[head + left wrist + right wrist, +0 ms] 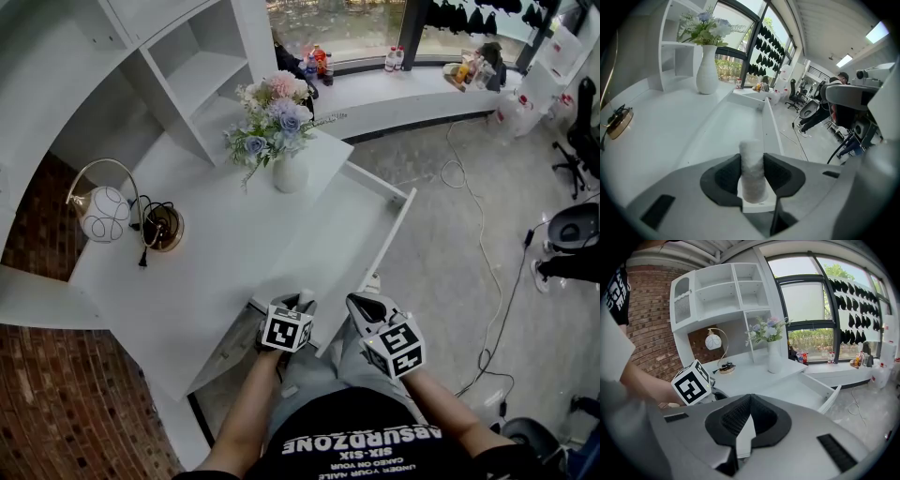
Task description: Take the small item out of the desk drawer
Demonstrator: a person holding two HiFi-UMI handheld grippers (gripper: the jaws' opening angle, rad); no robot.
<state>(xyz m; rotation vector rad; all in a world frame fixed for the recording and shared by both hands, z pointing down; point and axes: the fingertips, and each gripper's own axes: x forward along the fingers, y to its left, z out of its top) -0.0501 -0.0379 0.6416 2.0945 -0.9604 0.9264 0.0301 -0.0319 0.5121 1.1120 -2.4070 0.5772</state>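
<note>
Lamp: stands at the far left of the counter, with a round brown dish and a black cord just beside it.
Vase: holds flowers and stands upright near the counter's back right edge, well apart from both tools.
Left tool: jaws partly apart and clenched on the small item, with both dark pads pressing its sides.
Small item: a white cylinder standing upright in the left tool's grip, over the near end of the drawer.
Right tool: jaws closed tip to tip with nothing between them. It sits just right of the left tool.
Drawer: pulled out from the counter's right side, its long white walls running away from both tools.
Open room: grey floor lies right of the drawer front, with a white cable trailing across it.
</note>
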